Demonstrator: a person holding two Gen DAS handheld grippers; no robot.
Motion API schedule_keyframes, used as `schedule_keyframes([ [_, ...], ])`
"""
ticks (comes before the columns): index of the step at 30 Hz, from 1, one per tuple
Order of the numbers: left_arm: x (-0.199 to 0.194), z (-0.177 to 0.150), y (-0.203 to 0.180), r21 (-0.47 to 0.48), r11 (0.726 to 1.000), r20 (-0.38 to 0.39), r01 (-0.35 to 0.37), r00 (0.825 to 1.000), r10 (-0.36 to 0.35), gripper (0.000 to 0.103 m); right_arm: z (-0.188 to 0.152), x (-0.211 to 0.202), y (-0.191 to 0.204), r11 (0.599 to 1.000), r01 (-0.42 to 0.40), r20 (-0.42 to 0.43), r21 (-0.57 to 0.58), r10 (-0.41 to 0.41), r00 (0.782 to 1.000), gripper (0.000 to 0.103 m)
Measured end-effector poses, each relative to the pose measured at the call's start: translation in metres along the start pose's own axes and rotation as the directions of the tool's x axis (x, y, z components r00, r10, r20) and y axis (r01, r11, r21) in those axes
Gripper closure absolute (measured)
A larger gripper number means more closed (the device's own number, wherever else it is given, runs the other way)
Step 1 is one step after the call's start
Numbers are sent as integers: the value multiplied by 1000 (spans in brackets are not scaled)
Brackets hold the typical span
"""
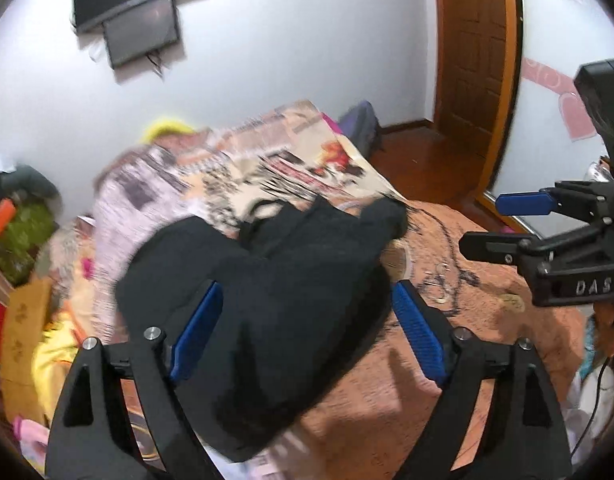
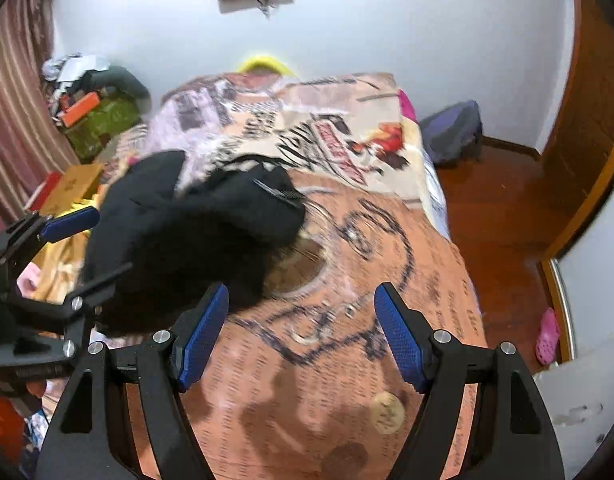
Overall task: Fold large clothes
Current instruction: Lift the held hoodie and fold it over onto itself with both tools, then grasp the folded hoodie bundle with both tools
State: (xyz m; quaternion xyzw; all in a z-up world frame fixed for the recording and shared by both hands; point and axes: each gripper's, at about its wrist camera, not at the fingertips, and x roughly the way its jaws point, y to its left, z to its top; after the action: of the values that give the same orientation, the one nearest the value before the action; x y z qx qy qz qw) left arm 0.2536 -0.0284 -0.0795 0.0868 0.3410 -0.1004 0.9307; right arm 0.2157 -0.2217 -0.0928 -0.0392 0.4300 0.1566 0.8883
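White walls close the room behind a bed [image 2: 347,360] under an orange printed blanket, with a comic-print quilt [image 2: 307,128] bunched at its far end. Far left, beside a striped curtain [image 2: 15,100], boxes and loose clothes crowd the floor. Next comes the left gripper [image 1: 307,336], jaws spread wide, the black garment [image 1: 267,300] lying heaped between its blue pads [image 1: 197,336]; whether the pads touch the cloth I cannot tell. To its right the right gripper [image 2: 303,336] hangs over bare blanket, jaws apart, nothing between them. Further right, a purple bag [image 2: 453,132] sits by the wall, then a wooden door [image 1: 471,52].
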Motion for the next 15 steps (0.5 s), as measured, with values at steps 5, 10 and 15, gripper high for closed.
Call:
schedule_keyframes([
  [5,-14,-5,43,-84,994,29,-71,997,73,11,17,4,28,997,-72,31,-33,73,997,31],
  [10,-1,-19,84,-174,975,-25,-137,991,134,11,32,14,54,991,-122,48,-56,125,991,31],
  [15,22,-38,101,-260,959,-86,-112,992,92,11,37,34,66,993,-98,47,-64,101,994,31],
])
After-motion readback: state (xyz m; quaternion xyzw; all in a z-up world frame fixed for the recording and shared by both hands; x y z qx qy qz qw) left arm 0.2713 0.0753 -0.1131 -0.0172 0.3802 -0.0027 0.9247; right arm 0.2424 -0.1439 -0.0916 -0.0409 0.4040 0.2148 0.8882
